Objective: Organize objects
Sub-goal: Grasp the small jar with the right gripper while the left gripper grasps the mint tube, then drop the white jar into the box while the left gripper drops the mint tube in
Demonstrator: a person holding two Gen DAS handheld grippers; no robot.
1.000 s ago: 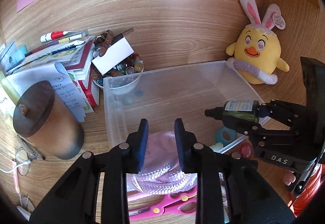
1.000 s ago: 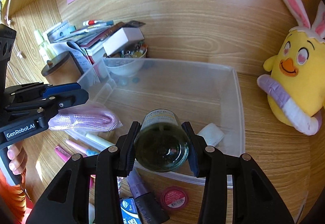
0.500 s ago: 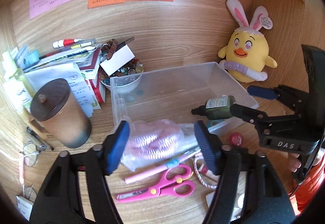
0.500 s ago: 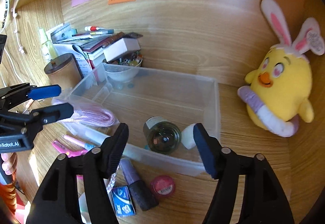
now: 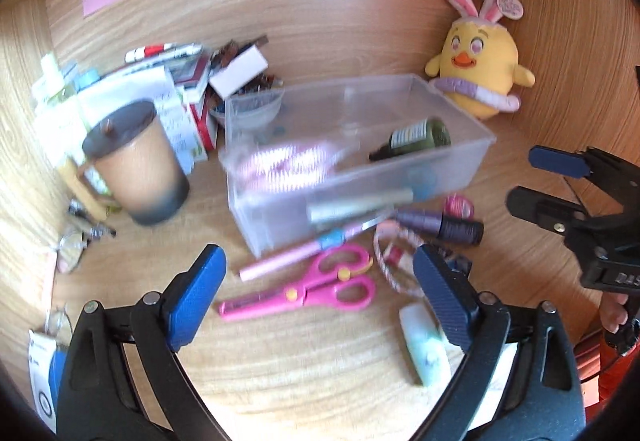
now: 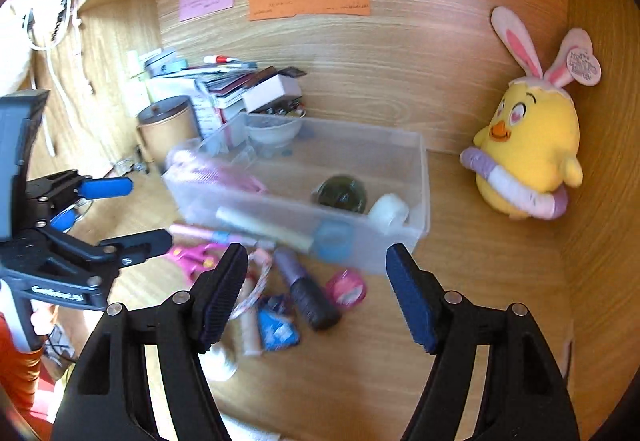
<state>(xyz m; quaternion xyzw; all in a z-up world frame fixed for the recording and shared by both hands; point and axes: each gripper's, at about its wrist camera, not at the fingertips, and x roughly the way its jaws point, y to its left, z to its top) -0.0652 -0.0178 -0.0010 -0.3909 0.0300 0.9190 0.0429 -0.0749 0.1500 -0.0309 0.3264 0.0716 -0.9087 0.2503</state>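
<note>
Lying inside the clear plastic bin (image 5: pixel 460 161): a dark green bottle (image 5: pixel 416 139) on its side toward the right end, a bagged coil of pink rope (image 5: pixel 288 165) at the left end, a white roll (image 6: pixel 388 209) beside the bottle. Resting just in front of the bin: pink scissors (image 5: pixel 316 289), a pink pen (image 5: pixel 288 259), a purple marker (image 5: pixel 440 225), a small pink round tin (image 6: pixel 346 288).

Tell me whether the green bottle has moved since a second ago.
Yes. The green bottle was clamped in the right gripper above the clear bin's near rim; now it lies inside the bin, and that gripper's opening jaws are empty.
</note>
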